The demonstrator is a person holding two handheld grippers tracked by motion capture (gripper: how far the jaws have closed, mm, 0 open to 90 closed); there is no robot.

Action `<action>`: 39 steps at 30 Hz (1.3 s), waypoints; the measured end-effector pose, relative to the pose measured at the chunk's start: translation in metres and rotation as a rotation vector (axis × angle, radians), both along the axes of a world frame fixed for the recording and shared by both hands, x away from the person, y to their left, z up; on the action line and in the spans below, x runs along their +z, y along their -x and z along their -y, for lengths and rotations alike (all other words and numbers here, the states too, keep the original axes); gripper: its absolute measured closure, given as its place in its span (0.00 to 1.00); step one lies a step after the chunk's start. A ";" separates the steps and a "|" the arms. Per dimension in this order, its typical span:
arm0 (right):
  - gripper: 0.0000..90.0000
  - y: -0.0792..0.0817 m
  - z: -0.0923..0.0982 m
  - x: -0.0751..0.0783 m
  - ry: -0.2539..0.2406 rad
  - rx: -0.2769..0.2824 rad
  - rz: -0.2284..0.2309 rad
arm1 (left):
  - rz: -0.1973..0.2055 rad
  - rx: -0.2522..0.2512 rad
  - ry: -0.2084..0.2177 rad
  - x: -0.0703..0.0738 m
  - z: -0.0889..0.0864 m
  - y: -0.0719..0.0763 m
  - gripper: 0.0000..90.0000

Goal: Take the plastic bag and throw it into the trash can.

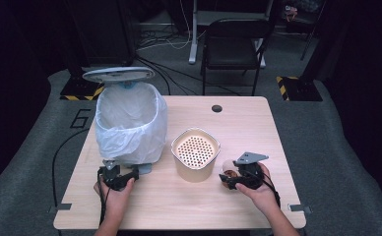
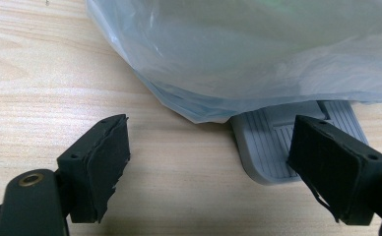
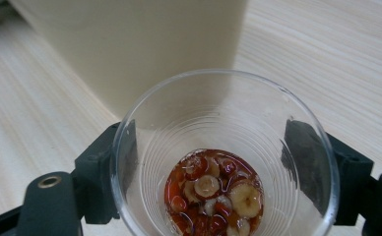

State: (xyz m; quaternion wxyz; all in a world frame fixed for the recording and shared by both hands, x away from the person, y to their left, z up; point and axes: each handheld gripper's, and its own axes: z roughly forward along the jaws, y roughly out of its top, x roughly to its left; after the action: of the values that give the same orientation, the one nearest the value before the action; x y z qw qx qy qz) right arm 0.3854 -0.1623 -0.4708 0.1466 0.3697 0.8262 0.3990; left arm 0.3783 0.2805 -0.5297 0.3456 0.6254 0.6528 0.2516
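We note right tongs (image 3: 218, 172) clamped on clear cup (image 3: 223, 157) of red fruit slices beside cream strainer pot (image 1: 195, 154), left tongs (image 2: 208, 167) agape, empty, at bin pedal (image 2: 277, 142).

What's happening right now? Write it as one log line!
right gripper: shut on cup of red bits in liquid, beside strainer pot | left gripper: open, at bin pedal | bin: lid up

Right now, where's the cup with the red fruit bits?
The cup sits between the right tool's jaws at the table's right front, just right of the cream strainer bin in the high view.
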 end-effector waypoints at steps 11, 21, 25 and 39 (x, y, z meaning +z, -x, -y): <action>0.17 -0.007 0.013 -0.005 -0.009 -0.040 0.004 | 0.000 -0.002 -0.001 0.000 0.000 0.000 0.17; 0.07 -0.007 0.015 0.001 -0.021 -0.045 0.018 | 0.000 0.000 0.000 0.000 0.000 0.000 0.17; 0.07 -0.006 0.015 0.008 -0.027 -0.037 0.031 | 0.000 0.000 0.001 0.000 0.000 0.000 0.17; 0.34 -0.018 -0.003 0.050 -0.083 -0.002 0.055 | 0.000 -0.002 0.001 0.000 0.000 0.000 0.17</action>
State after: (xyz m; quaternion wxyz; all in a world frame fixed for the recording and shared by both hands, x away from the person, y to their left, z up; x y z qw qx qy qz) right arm 0.4034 -0.1591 -0.4205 0.1544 0.3651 0.8043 0.4427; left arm 0.3782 0.2809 -0.5298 0.3461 0.6259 0.6524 0.2508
